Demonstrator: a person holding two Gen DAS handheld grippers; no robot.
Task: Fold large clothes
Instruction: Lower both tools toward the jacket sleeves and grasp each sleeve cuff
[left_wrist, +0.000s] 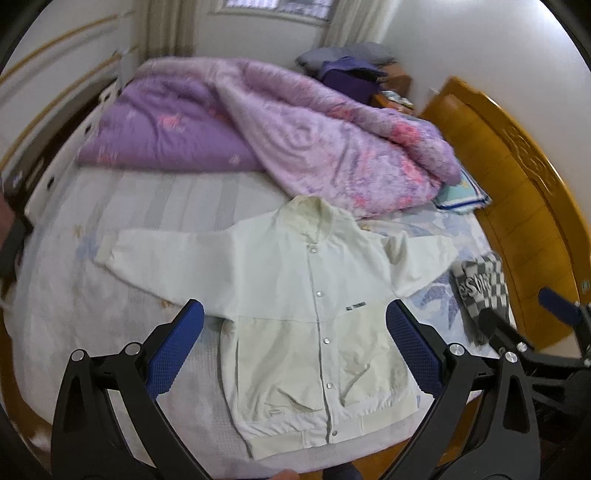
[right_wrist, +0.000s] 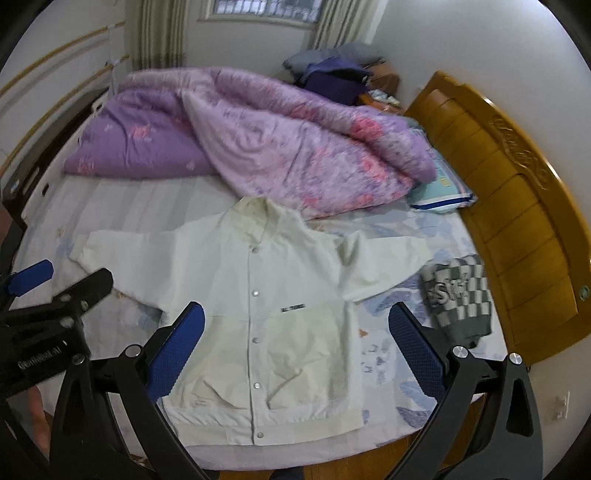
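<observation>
The jacket (left_wrist: 317, 317) lies flat on the bed (left_wrist: 92, 295), front up, snaps closed down the middle, collar toward the quilt (left_wrist: 332, 147) and hem at the near edge. Both sleeves are spread wide to the sides, and nothing is turned in yet, so by my reckoning the folding hasn't begun: spread and smoothed is all that's done, and the sleeves, the sides and the final halving are all left. The left gripper (left_wrist: 295, 347) hovers above the lower half of the jacket, jaws wide apart, blue pads clear of the cloth and holding nothing. The right gripper (right_wrist: 295, 347) hangs just beside it, jaws likewise spread and empty, over the jacket's right half and the bare sheet next to it. Each one peeks into the other's view at the edge, so the two sit close together near the foot of the bed. Out past the right sleeve a checked garment (right_wrist: 458, 295) lies bunched on the sheet, near the cuff, though I can't tell if they touch. Behind the collar the purple quilt is heaped across the far half of the bed, its edge just beside the collar. A pale blue pillow (right_wrist: 439, 192) pokes out beneath it by the wooden headboard (right_wrist: 517, 221), and a dark pile (right_wrist: 332, 81) sits in the far corner under the window.
</observation>
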